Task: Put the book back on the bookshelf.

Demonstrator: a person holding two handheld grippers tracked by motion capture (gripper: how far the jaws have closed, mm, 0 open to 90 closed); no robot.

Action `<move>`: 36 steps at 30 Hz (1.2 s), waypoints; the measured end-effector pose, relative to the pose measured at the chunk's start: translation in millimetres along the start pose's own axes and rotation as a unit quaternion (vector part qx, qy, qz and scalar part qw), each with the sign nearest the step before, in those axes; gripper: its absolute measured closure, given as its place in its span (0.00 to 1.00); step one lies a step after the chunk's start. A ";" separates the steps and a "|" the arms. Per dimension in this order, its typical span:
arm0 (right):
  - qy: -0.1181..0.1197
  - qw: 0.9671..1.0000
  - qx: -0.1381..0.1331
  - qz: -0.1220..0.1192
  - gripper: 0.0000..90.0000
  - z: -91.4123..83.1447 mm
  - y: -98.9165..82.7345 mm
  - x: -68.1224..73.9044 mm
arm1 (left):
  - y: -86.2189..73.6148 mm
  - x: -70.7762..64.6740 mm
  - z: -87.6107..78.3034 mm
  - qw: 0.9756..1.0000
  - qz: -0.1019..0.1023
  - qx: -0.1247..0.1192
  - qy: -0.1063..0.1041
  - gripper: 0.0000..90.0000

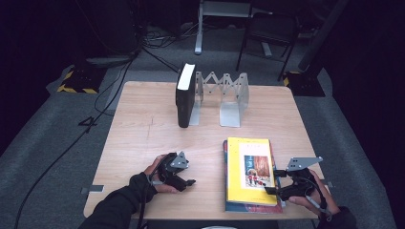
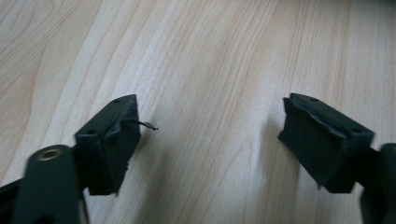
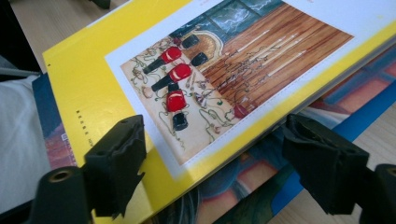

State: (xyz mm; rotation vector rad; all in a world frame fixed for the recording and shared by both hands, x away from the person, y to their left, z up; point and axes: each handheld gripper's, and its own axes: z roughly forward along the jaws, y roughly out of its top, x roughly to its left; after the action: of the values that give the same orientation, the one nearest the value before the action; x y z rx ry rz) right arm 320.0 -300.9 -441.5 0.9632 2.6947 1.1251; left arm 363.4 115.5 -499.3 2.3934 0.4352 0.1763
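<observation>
A: Item inspected?
B: Yellow book [image 1: 250,169] with a white-bordered picture of 3 red-coated figures, flat atop a blue book [image 3: 299,158] at the table [image 1: 143,133] front right.
A: Tools?
B: Right gripper [image 1: 271,182] spread astride the yellow book's edge; left gripper [image 1: 192,182] spread, empty.

Lower book [image 1: 248,206]: mostly covered by the yellow book [image 1: 250,169]; blue edges show at lower centre-right of high view. Cover picture too small to read there. Right gripper view: both books cut off by frame edges; yellow cover's small print illegible.
</observation>
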 end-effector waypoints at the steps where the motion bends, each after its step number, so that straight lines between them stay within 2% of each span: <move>1: 0.003 1.000 0.005 -0.002 0.23 1.2 1.9 -1.1 | 1.5 0.1 1.2 1.000 -0.001 0.002 -0.005 0.19; 10: 0.001 1.000 0.005 -0.008 0.23 11.4 13.0 -2.1 | 17.2 2.5 15.7 1.000 0.003 0.000 -0.012 0.17; 11: 0.000 1.000 0.008 -0.011 0.24 11.7 14.1 -1.6 | 26.2 4.9 23.5 1.000 0.005 -0.001 -0.008 0.17; 12: 0.000 1.000 0.008 -0.011 0.24 11.7 14.1 -1.6 | 26.2 4.9 23.5 1.000 0.005 -0.001 -0.008 0.18; 16: -0.003 1.000 0.008 -0.013 0.24 13.4 16.4 0.1 | 42.6 15.1 37.9 1.000 0.002 -0.001 -0.009 0.18; 18: -0.005 1.000 0.005 -0.013 0.25 13.5 16.0 0.5 | 50.4 21.8 42.8 1.000 0.004 -0.002 0.002 0.18; 20: -0.006 1.000 0.001 -0.018 0.25 13.4 15.4 1.0 | 55.4 29.6 48.4 1.000 -0.006 -0.006 0.006 0.21; 22: -0.009 1.000 0.000 -0.024 0.25 13.0 15.4 1.9 | 58.5 36.2 53.3 1.000 -0.019 -0.010 -0.001 0.19; 25: -0.014 0.999 -0.003 -0.031 0.27 12.3 15.6 3.9 | 65.5 42.7 59.6 1.000 -0.024 -0.016 -0.001 0.21; 30: -0.026 0.999 -0.010 -0.046 0.34 9.8 15.3 5.8 | 74.6 48.2 68.4 0.999 -0.033 -0.028 -0.009 0.24; 33: -0.031 0.998 -0.013 -0.053 0.35 9.3 15.3 7.5 | 78.3 50.1 69.8 0.998 -0.049 -0.045 -0.022 0.26; 34: -0.036 0.998 -0.017 -0.057 0.39 8.9 15.2 8.2 | 79.4 50.7 69.9 0.997 -0.049 -0.049 -0.024 0.26; 35: -0.039 0.997 -0.019 -0.061 0.40 8.4 15.3 8.4 | 81.3 50.7 69.3 0.996 -0.054 -0.060 -0.024 0.26; 36: -0.041 0.997 -0.022 -0.064 0.40 8.3 15.4 8.6 | 82.6 50.4 68.9 0.997 -0.049 -0.057 -0.017 0.27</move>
State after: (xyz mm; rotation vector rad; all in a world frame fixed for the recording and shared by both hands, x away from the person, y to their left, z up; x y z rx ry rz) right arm 323.5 -282.6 -436.0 0.8000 2.6133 1.0916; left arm 448.7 32.9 -496.5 2.2555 0.5112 0.1139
